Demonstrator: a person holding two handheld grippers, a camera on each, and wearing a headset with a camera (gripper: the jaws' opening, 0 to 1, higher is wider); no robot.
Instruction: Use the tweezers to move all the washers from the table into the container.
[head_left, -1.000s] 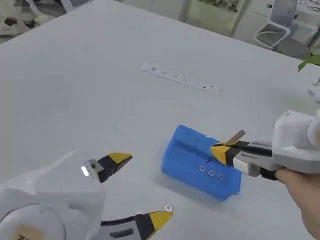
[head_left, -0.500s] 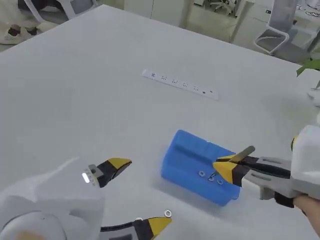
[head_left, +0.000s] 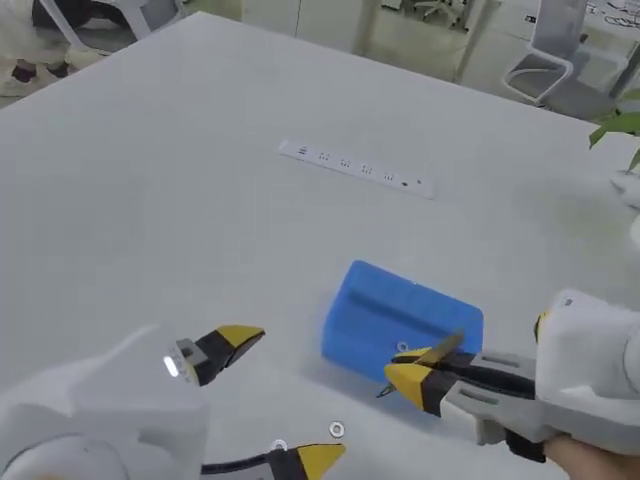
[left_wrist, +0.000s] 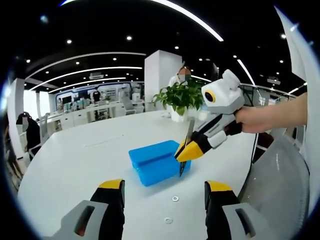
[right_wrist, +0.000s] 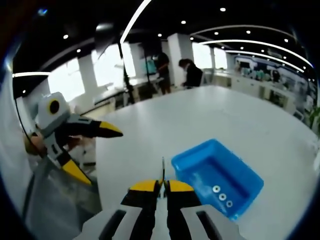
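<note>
Tweezers (head_left: 446, 346) clamped in the closed right hand-held gripper (head_left: 405, 375), tips beside the near edge of the container (head_left: 400, 312). Left hand-held gripper (head_left: 284, 398) wide open, empty, near two washers (head_left: 337, 430) on the surface (head_left: 150, 200).

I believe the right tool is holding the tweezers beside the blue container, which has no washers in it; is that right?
Not quite: the blue container is not empty. The right gripper view shows three washers lying on its floor. The rest stands: the right tool is shut on the tweezers, beside the container.
</note>
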